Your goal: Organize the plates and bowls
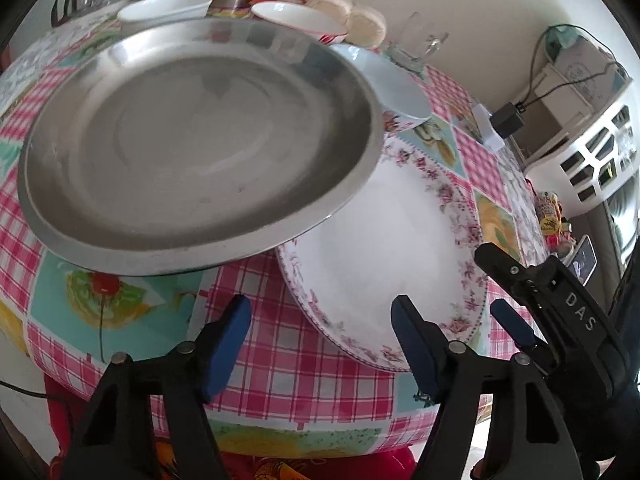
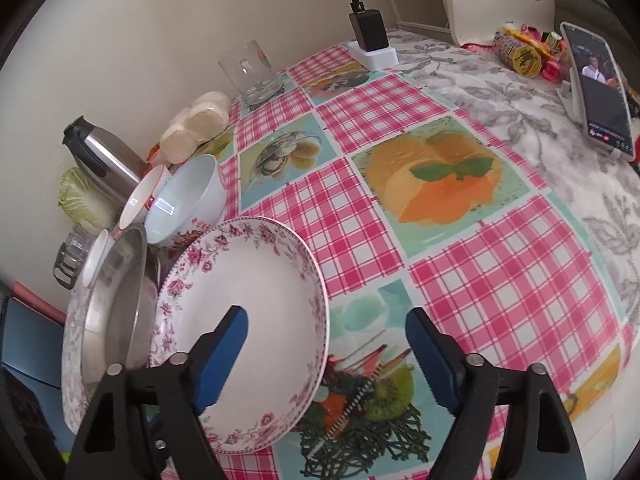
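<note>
A steel plate [image 1: 200,140] overlaps a floral plate [image 1: 384,256] on the checked tabletop [image 1: 320,380] — the left tongs [image 1: 320,340] spread wide, gripping nothing, its right pad over the floral rim.

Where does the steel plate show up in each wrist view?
Left wrist: the steel plate fills the upper left, its right edge overlapping the floral plate.
Right wrist: the steel plate sits at the lower left edge, seen nearly edge-on, left of the floral plate.
Shared landmark: the glass by the wall.
</note>
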Demonstrator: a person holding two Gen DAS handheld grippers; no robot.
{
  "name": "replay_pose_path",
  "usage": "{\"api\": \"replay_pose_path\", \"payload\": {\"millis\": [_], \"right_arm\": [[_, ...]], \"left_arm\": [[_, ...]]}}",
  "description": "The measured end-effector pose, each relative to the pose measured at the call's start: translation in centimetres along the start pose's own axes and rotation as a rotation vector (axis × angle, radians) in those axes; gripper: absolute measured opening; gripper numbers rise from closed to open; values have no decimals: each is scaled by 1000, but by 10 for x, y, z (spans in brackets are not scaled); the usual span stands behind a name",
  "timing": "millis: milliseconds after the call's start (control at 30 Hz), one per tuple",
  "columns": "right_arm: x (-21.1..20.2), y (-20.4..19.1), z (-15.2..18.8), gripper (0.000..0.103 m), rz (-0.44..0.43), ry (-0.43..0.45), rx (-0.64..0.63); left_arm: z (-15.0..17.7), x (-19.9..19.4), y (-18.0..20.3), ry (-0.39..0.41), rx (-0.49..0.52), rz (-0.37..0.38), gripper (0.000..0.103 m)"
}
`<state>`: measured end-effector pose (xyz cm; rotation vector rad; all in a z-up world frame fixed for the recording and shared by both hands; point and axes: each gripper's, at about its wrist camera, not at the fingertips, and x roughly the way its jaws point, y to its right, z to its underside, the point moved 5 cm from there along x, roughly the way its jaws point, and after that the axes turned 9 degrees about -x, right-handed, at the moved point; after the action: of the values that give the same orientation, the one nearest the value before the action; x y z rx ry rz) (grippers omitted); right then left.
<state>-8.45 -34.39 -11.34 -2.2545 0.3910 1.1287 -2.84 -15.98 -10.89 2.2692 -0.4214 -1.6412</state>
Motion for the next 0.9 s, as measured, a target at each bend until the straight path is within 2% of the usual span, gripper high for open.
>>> {"api": "replay_pose_path", "payload": {"millis": [333, 400, 467, 700, 867, 900], "right_arm": [[14, 7, -3, 67, -50, -7, 65], [17, 8, -4, 65, -61, -7, 76], [20, 8, -5, 57, -70, -5, 79], [27, 10, -11, 44, -92, 17, 81], [33, 15, -14, 27, -118, 26, 91], [34, 16, -14, 26, -126, 28, 94]], "left_arm": [[-6, 7, 2, 21, -20, 10, 64], [-7, 7, 1, 29, -27, 4, 57], [-8, 8, 1, 36, -30, -1, 54], [-16, 13, 1, 53, -50, -9, 46], [-19, 15, 1, 65, -55, -20, 42], [-19, 15, 0, 68, -56, -22, 42]]}}
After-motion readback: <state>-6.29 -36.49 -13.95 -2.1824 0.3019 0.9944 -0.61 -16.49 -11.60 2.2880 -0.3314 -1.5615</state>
